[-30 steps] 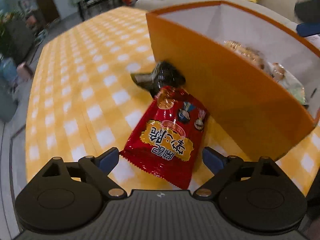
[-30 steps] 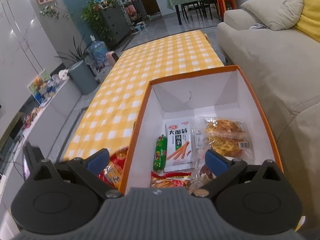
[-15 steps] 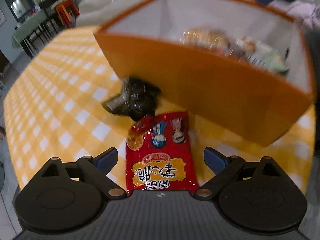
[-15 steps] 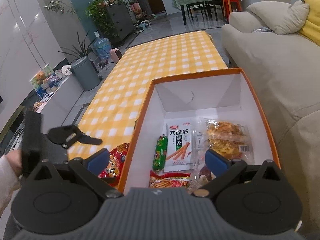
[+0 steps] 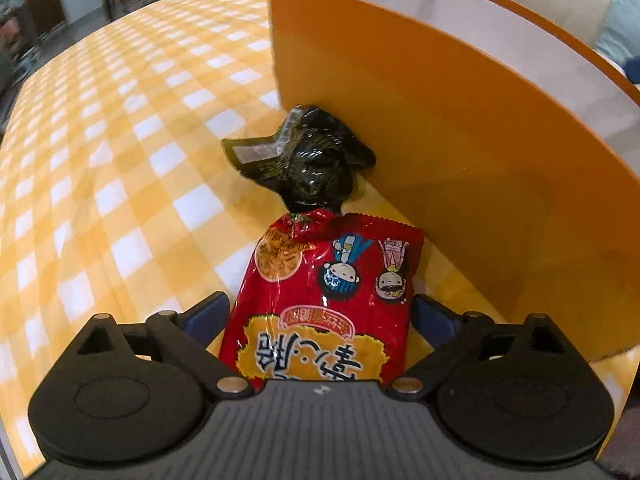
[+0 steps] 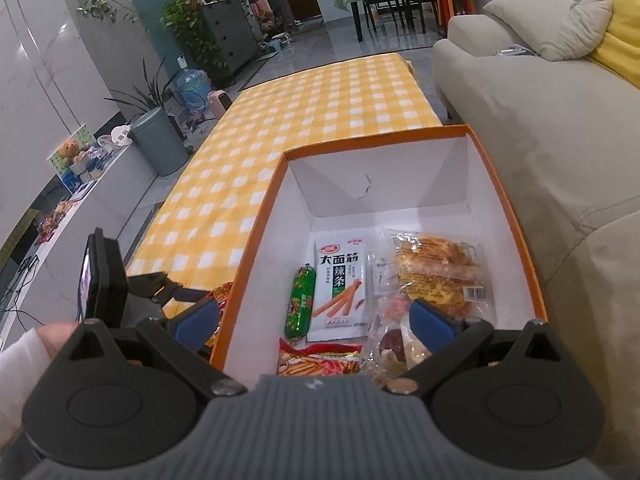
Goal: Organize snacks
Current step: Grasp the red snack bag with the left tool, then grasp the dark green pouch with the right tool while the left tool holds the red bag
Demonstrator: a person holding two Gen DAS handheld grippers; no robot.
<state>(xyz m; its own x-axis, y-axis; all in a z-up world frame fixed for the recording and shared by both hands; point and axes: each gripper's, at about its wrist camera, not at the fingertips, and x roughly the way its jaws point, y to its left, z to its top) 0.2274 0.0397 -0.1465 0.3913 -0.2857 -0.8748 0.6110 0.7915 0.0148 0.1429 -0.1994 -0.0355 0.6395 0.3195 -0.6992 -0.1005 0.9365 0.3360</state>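
Orange box [image 6: 516,216] is already stocked with several snacks; red snack packet [image 5: 324,300], bracketed by the wide-open left gripper [image 5: 320,316], and black packet [image 5: 308,160] remain outside; right gripper [image 6: 316,320] is spread, empty.

Orange box [image 5: 460,120] — yellow-checked cloth [image 5: 120,140]

one orange box [image 6: 256,236], two packets outside [image 5: 332,296], several inside [image 6: 340,280]
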